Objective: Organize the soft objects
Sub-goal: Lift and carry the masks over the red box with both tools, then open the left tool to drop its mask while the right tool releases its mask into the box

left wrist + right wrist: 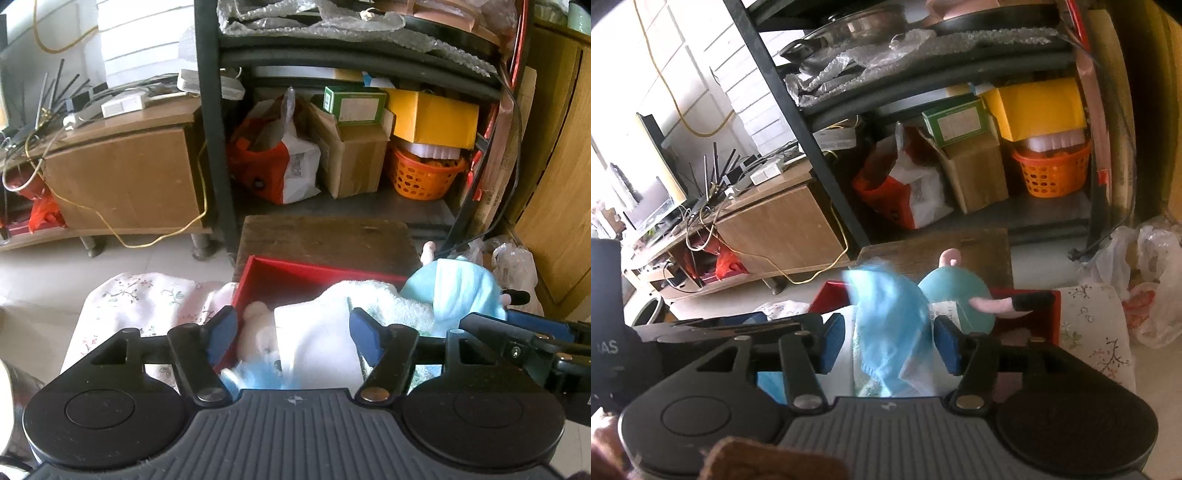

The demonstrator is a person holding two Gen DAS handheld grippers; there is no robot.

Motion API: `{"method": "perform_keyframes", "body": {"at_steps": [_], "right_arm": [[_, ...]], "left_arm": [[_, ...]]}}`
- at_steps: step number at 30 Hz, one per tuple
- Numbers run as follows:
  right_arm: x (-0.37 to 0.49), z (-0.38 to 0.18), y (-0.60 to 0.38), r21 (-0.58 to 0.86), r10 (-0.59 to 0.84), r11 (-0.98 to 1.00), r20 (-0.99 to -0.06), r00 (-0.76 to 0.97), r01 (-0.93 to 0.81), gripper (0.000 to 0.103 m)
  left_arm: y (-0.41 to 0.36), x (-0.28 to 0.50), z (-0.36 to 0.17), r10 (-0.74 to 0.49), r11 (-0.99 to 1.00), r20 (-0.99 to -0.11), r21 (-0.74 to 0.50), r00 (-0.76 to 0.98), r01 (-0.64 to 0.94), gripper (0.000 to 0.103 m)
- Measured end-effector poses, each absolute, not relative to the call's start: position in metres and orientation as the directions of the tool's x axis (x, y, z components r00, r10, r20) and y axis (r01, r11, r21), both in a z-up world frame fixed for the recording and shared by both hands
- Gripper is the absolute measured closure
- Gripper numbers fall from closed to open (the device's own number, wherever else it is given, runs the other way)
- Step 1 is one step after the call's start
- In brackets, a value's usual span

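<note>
A red box (295, 275) sits on a floral cloth (140, 299) and holds soft things: a white cloth (314, 332), a pale green towel (391, 302) and a small plush (258, 332). A light blue cloth (461, 291) lies at the box's right end. My left gripper (293, 332) is open above the white cloth. In the right wrist view the red box (831, 291) shows too. My right gripper (890, 341) is open, with a blurred light blue cloth (890, 321) hanging between its fingers, not pinched. A teal plush (956, 291) with pink limbs lies beyond.
A dark wooden stool (328, 236) stands behind the box. A black shelf rack (214, 122) holds cardboard boxes, a red-white bag (280, 166) and an orange basket (424, 177). A low wooden TV stand (122, 177) is at left. Plastic bags (1145, 280) lie on the floor at right.
</note>
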State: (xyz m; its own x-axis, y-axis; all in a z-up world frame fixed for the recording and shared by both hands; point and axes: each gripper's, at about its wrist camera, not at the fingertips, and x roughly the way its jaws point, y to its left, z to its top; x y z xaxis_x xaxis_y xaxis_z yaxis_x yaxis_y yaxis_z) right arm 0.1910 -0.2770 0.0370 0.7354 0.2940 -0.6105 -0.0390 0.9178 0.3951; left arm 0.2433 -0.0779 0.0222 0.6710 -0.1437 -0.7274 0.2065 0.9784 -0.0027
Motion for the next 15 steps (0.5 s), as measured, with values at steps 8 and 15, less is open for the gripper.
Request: {"method": "perform_keyframes", "body": {"at_steps": [8,15], "right_arm": [[0.189,0.037,-0.282,0.384,0.261,0.923,-0.619,0.741,-0.004,0.078],[0.181,0.049,-0.28,0.365,0.238,0.931,-0.608,0.757,0.0,0.078]], "left_arm": [[-0.077,0.237,0.027,-0.138,0.978,-0.724,0.009,0.676,0.209,0.032],[-0.078,0.228,0.035,-0.147,0.976,-0.713,0.007,0.685,0.216,0.032]]}}
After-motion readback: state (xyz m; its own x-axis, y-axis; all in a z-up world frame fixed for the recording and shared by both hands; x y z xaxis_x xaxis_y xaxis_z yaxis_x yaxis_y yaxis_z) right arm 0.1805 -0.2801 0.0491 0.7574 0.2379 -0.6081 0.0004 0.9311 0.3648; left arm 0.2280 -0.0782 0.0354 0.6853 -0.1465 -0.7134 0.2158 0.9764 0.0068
